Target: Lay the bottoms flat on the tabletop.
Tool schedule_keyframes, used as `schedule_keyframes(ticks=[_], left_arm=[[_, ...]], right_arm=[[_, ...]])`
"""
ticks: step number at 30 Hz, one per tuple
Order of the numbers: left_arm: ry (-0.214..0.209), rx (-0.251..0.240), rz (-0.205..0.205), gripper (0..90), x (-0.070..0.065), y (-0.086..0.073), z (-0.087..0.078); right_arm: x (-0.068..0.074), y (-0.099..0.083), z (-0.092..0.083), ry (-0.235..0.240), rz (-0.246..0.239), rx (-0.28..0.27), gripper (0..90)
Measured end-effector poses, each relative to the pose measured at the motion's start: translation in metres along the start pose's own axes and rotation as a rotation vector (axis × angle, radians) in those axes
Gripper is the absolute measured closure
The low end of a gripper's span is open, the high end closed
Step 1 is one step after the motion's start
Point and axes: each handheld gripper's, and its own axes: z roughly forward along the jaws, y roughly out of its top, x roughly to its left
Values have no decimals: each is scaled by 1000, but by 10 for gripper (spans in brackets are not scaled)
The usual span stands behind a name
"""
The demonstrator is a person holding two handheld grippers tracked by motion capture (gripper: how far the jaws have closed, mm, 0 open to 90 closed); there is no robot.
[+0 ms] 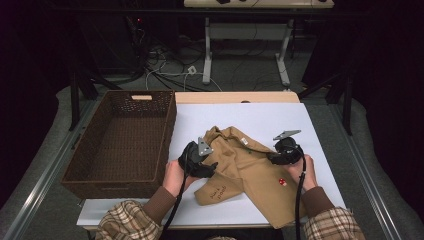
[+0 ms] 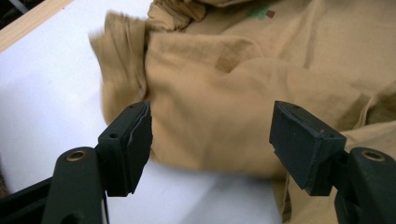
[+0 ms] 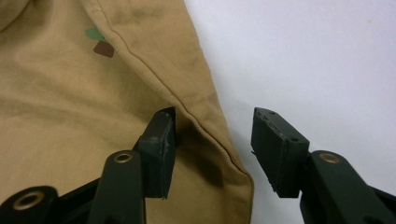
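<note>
A tan garment (image 1: 250,167) lies crumpled and partly folded on the white table (image 1: 280,115). My left gripper (image 1: 207,167) hovers over the garment's left side. In the left gripper view its jaws (image 2: 212,116) stand open above a fold of the cloth (image 2: 224,93), with nothing pinched. My right gripper (image 1: 275,159) is at the garment's right part. In the right gripper view its jaws (image 3: 215,121) stand open astride the hemmed edge of the cloth (image 3: 70,102), one pad over fabric and one over bare table.
A dark brown wicker basket (image 1: 172,120) stands at the left of the table, touching its edge. The garment carries a small green and brown patch (image 3: 98,39) and a red mark (image 1: 282,182). Cables and a table frame lie on the floor behind.
</note>
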Motion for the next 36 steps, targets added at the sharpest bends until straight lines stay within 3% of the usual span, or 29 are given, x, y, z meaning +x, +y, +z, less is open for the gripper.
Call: schedule_keyframes(ticks=[5,10,15,21,30,36], left_arm=[[-21,-3,7,281,-4,2,6],[-38,-4,22,281,-10,6,14],[-67,13,34,305,-14,7,25],[-124,43,50,512,-13,1,39],[-133,97,76,730,-10,-11,51],[-135,92,75,836,-7,-15,54]], right_arm=[[0,0,3,11,4,14,554],[1,0,5,43,4,8,680],[2,0,5,35,-1,6,803],[2,0,4,18,-8,4,879],[3,0,1,10,-21,3,883],[4,0,-2,9,-29,11,884]])
